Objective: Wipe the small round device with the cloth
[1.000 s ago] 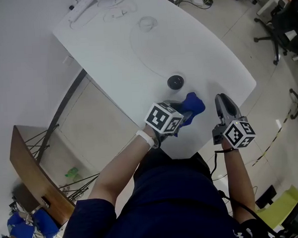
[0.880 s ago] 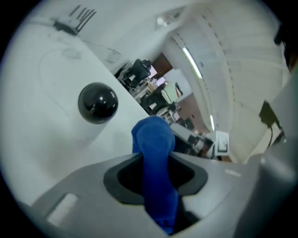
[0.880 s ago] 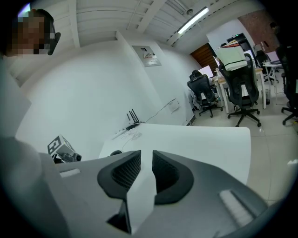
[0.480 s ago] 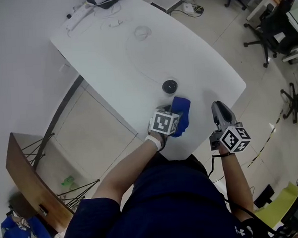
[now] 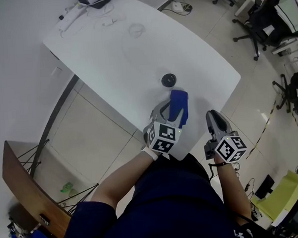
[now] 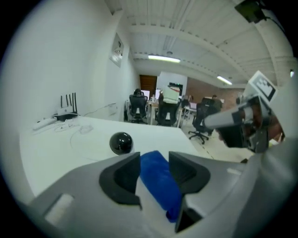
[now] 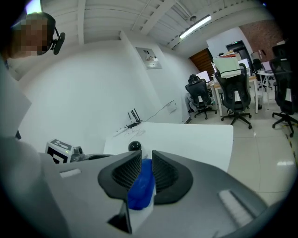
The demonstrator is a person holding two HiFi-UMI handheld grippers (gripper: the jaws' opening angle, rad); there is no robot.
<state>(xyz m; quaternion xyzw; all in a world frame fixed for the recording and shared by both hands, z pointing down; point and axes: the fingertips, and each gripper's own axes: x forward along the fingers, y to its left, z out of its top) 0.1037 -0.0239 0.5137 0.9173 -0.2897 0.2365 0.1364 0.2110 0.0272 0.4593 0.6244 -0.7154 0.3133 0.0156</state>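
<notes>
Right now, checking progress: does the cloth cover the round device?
No, the blue cloth lies beside the black round device, leaving it uncovered.

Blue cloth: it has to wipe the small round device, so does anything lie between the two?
Nothing visible does: the blue cloth lies just short of the small round device, with only bare white table between them.

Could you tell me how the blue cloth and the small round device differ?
The cloth is blue and elongated; the device is black, glossy and round. The cloth is the larger and lies by the near edge of the table; the device sits beyond it, apart. Both are on that white table.
</notes>
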